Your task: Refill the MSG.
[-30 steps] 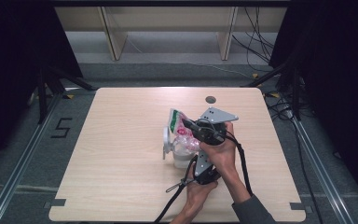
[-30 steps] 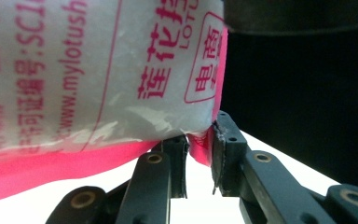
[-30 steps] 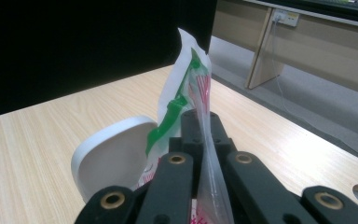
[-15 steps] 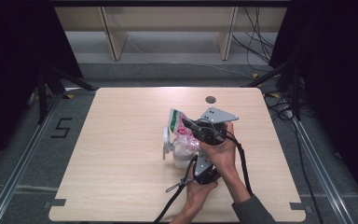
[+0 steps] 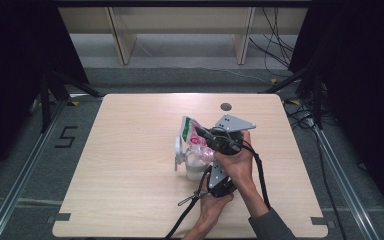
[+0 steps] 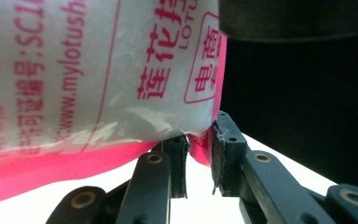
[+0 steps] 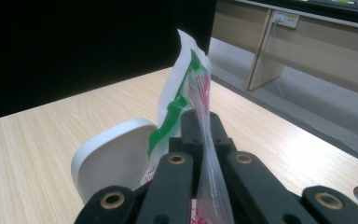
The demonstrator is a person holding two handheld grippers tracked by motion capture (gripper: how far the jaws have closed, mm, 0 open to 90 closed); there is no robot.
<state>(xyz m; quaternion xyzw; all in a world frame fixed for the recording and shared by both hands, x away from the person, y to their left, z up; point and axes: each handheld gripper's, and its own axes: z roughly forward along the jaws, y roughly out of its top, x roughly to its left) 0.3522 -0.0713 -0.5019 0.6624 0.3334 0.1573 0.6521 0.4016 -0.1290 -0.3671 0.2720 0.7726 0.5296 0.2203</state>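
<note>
Both grippers are pinching the plastic bag mid-table: right gripper is clamping its upper edge, left gripper is nipping the pink bottom corner. White container is sitting just beside it.

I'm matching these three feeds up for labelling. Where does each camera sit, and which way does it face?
High view: above the person's side, looking forward and down at the table; forearms and both grippers show.
Left gripper view: on the left gripper, looking along its jaws pinching the pink-printed bag.
Right gripper view: on the right gripper, jaws shut on the bag's top, white lid beyond.
All share the bag.
</note>
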